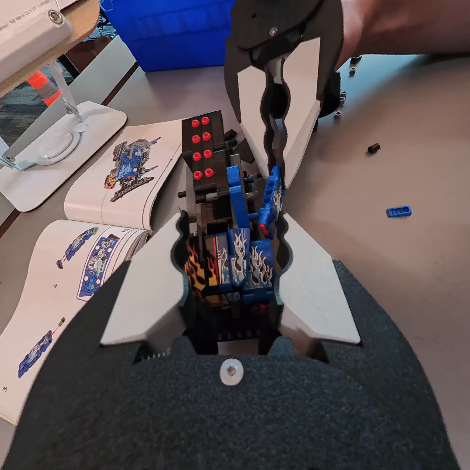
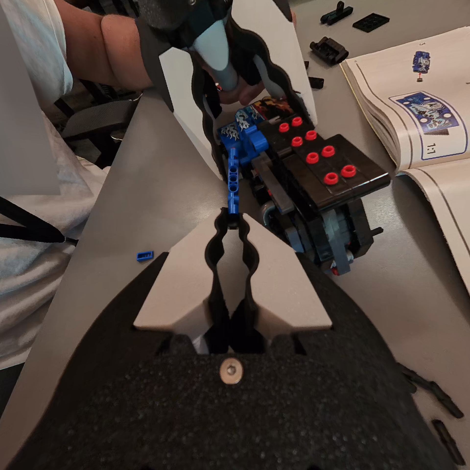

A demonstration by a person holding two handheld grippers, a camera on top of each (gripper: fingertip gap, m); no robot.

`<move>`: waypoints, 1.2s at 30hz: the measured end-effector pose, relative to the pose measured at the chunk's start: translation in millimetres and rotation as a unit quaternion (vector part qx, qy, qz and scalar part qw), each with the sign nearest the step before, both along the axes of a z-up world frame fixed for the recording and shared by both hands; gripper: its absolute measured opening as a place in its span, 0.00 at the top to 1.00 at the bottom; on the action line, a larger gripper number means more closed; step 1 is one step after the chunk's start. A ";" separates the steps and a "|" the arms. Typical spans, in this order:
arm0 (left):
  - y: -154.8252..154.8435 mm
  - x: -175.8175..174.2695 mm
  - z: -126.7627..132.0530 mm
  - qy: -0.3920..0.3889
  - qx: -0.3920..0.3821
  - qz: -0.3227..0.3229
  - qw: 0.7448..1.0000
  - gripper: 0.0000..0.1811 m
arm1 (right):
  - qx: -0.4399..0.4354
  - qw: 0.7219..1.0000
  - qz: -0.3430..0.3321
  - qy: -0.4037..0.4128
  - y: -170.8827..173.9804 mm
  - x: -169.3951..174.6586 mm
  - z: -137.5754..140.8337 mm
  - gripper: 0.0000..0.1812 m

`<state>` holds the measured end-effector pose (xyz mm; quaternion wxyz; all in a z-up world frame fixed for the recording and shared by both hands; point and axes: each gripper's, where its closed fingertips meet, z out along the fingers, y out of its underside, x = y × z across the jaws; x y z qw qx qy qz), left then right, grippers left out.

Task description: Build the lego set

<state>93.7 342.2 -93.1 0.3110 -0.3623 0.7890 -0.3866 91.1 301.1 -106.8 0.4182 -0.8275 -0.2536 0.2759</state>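
A black and blue lego vehicle [image 1: 211, 162] with red studs and flame stickers lies on the grey table. My left gripper [image 1: 232, 223] is shut on its flame-decorated front end, one finger on each side. My right gripper [image 2: 233, 216] is shut on the end of a blue holed beam [image 2: 232, 178] that sits against the vehicle's [image 2: 318, 165] side. In the left wrist view the right gripper [image 1: 276, 173] comes down from above onto that blue beam [image 1: 270, 195]. The left gripper's fingers [image 2: 193, 132] show at the top of the right wrist view.
An open instruction booklet [image 1: 84, 254] lies left of the vehicle, also in the right wrist view [image 2: 419, 127]. A blue bin [image 1: 173, 33] and a white stand base [image 1: 58, 157] stand behind. A small blue plate [image 1: 398, 211], a black pin [image 1: 373, 148] and black parts [image 2: 328, 49] lie loose. My hands' fingertips stand some 5 cm from each other.
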 end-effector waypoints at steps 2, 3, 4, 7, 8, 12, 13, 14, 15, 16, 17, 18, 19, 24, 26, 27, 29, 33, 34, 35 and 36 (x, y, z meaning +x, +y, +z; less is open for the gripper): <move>-1.7 -1.3 0.7 0.000 -0.004 -0.008 1.000 0.63 | -0.005 1.000 0.003 -0.005 -0.1 -0.3 -3.1 0.96; -2.8 -2.2 1.6 0.000 -0.010 -0.013 1.000 0.63 | -0.009 1.000 0.005 -0.008 -0.2 -0.6 -4.9 0.96; -3.1 -2.5 2.1 0.001 -0.016 -0.015 1.000 0.63 | -0.010 1.000 0.005 -0.011 0.1 -0.4 -6.0 0.96; -1.6 -2.5 2.9 0.005 -0.024 -0.017 1.000 0.65 | -0.009 1.000 0.002 -0.004 1.2 0.8 -4.6 0.96; -1.8 -2.6 3.3 0.006 -0.027 -0.018 0.999 0.66 | -0.007 1.000 0.004 -0.002 0.8 0.2 -4.0 0.96; -2.1 -2.8 3.4 0.002 -0.026 -0.022 0.999 0.66 | 0.005 1.000 0.011 -0.014 -0.1 -1.8 -1.8 0.96; -2.2 -2.6 3.3 0.002 -0.026 -0.022 0.999 0.66 | 0.006 1.000 0.009 -0.015 0.6 -1.1 -1.2 0.96; -2.2 -2.4 3.2 0.002 -0.024 -0.022 0.999 0.66 | 0.008 1.000 0.005 -0.012 1.9 -0.2 0.2 0.96; -2.0 -2.3 2.7 0.002 -0.021 -0.021 1.000 0.66 | 0.006 1.000 0.001 -0.005 2.7 0.2 1.7 0.96; -1.7 -2.2 1.9 0.002 -0.017 -0.020 1.000 0.68 | 0.000 1.000 0.001 0.001 2.4 0.5 1.3 0.96; -0.9 -1.7 0.5 0.001 -0.011 -0.018 1.000 0.68 | -0.009 1.000 -0.001 0.003 2.0 1.3 -0.8 0.96; -0.3 -1.2 -0.5 -0.001 -0.006 -0.016 1.000 0.68 | -0.014 1.000 -0.002 0.002 1.7 2.0 -2.7 0.96; 0.1 -0.9 -1.1 -0.002 -0.003 -0.014 1.000 0.67 | -0.014 1.000 -0.002 0.004 1.7 2.2 -2.7 0.96; 0.5 -0.8 1.0 0.007 -0.006 -0.021 1.000 0.64 | -0.014 1.000 -0.011 0.006 4.4 5.2 -1.4 0.96; 1.6 1.1 5.8 0.022 -0.016 -0.024 0.999 0.60 | -0.016 1.000 -0.015 0.012 5.9 6.3 -1.9 0.96; 2.4 1.8 6.1 0.039 -0.014 -0.027 0.999 0.57 | -0.018 1.000 -0.017 0.016 6.4 6.8 -1.9 0.96; 5.6 4.2 2.9 0.076 -0.003 -0.030 0.997 0.53 | -0.016 1.000 -0.021 0.016 7.3 8.1 -1.9 0.96; 3.9 9.4 -7.7 0.144 -0.005 -0.054 0.988 0.55 | -0.007 1.000 -0.030 -0.002 9.5 11.3 -0.7 0.96; 3.6 11.7 -8.5 0.153 -0.007 -0.058 0.987 0.56 | -0.006 0.999 -0.031 -0.007 9.4 11.8 -0.9 0.96; 3.9 14.4 -8.3 0.156 -0.008 -0.061 0.986 0.57 | -0.004 0.999 -0.032 -0.012 9.5 12.5 -0.9 0.96; 5.5 17.1 -8.8 0.158 -0.002 -0.062 0.986 0.61 | -0.002 0.999 -0.035 -0.017 9.7 13.9 -1.1 0.96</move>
